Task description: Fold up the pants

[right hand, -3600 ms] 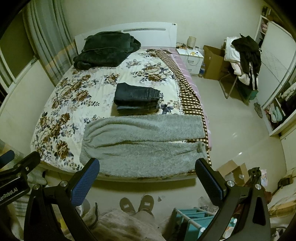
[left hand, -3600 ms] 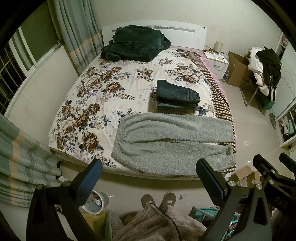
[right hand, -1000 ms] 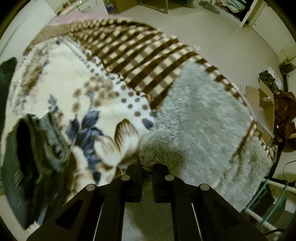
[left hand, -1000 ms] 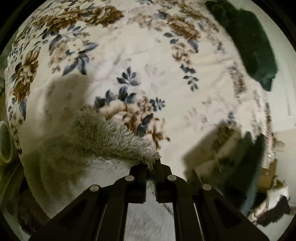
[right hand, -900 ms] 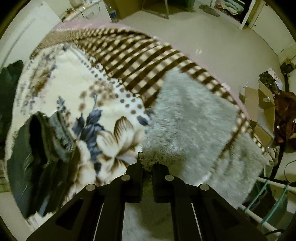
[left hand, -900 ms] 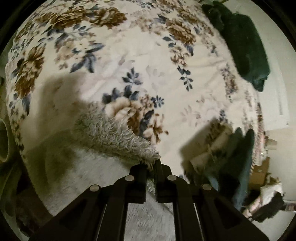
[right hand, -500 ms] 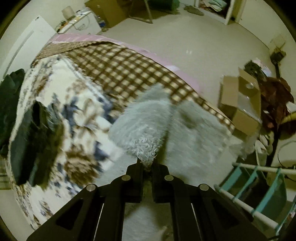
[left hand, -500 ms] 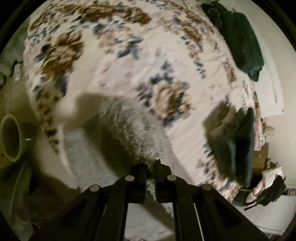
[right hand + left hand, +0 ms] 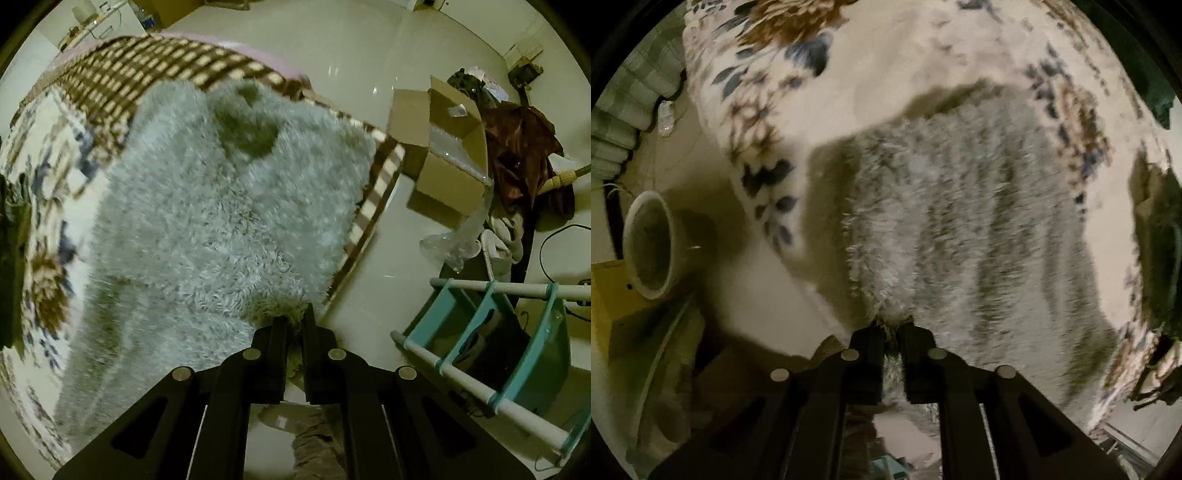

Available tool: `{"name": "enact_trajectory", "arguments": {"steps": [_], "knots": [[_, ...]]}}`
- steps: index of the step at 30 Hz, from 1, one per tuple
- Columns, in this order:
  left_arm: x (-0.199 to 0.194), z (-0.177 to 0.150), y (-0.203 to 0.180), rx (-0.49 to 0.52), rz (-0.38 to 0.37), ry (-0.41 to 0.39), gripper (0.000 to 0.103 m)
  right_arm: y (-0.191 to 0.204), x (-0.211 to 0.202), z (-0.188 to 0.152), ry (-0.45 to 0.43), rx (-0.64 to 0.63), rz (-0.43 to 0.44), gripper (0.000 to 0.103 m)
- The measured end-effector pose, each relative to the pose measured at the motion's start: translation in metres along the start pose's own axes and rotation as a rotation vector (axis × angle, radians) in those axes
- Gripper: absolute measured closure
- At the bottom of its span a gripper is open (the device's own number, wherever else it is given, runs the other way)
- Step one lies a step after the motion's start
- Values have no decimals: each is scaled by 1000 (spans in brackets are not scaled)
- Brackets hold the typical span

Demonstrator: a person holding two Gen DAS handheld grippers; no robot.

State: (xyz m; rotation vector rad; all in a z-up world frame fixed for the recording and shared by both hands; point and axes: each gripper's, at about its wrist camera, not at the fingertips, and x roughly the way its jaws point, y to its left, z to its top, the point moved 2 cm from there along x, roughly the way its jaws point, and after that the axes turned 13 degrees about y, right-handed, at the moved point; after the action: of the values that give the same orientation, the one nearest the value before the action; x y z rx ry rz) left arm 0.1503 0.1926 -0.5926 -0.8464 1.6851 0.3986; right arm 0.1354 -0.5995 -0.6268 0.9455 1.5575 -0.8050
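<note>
My left gripper (image 9: 893, 328) is clamped on one edge of the grey fluffy pants (image 9: 960, 229), and my right gripper (image 9: 293, 321) pinches the other edge. The pants lie spread over the flowered bed cover (image 9: 886, 74). Farther away I see a cardboard box (image 9: 439, 147) on the floor.
</note>
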Motion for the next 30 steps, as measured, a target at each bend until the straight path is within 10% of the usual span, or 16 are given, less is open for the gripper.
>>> {"name": "enact_trajectory", "arguments": {"steps": [2,4,6,12,20,30], "knots": [[-6,-5,0,5,-14,-13,94,1,9,2,40,-8,19,81],[-20,-15,-8,47,9,-52,90,0,10,2,56,-31,25,40],[-35,-26,-15,88,19,-102,76,1,2,0,38,-64,45,30],[-72,-69,-65,291,90,-270,19,30,-33,-7,-87,-269,-46,21],[-9,-122,-175,544,115,-176,19,110,-15,11,-153,-533,-132,21],[58,-212,-302,806,133,-94,19,-18,-25,133,-135,-5,83,21]]}}
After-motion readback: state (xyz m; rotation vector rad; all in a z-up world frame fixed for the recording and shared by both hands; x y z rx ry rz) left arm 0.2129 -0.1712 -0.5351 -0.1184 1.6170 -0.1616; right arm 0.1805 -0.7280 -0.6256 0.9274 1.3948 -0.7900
